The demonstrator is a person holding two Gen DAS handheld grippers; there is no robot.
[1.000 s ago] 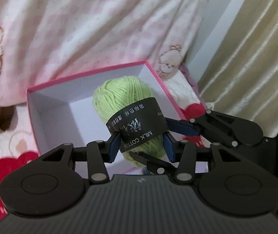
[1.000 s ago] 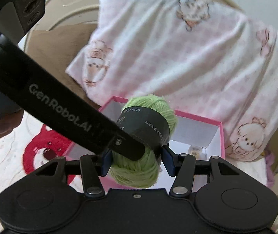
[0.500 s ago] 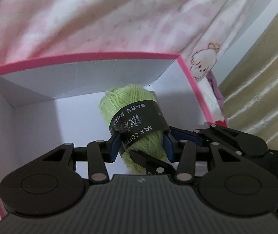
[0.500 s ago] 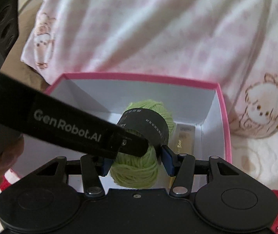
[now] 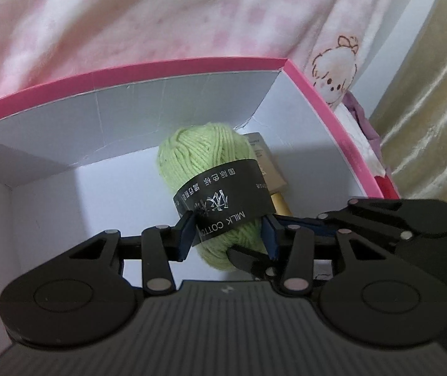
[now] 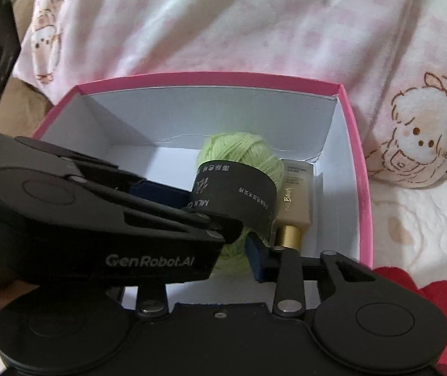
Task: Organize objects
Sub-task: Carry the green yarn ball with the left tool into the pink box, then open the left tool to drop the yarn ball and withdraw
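A light-green yarn ball (image 5: 204,156) with a black paper band hangs low inside the pink-rimmed white box (image 5: 192,62). My left gripper (image 5: 227,239) is shut on it, both blue pads pressing the band. In the right wrist view the same yarn ball (image 6: 239,150) has its lower end between the jaws of my right gripper (image 6: 228,258). Those jaws are closing and the visible blue pad (image 6: 256,260) touches the yarn. The other pad is hidden behind the left gripper's black body (image 6: 148,260). A beige tube with a gold cap (image 6: 295,200) lies on the box floor just right of the yarn.
A pink-and-white blanket with cartoon animals (image 5: 161,15) is heaped right behind the box (image 6: 361,172). A gold curtain (image 5: 427,125) hangs at the right. White bedding with red prints (image 6: 427,288) surrounds the box. The left half of the box floor is bare.
Both grippers have come down with the yarn ball from above the box to inside its walls. The right gripper's jaws have narrowed on the yarn's lower end.
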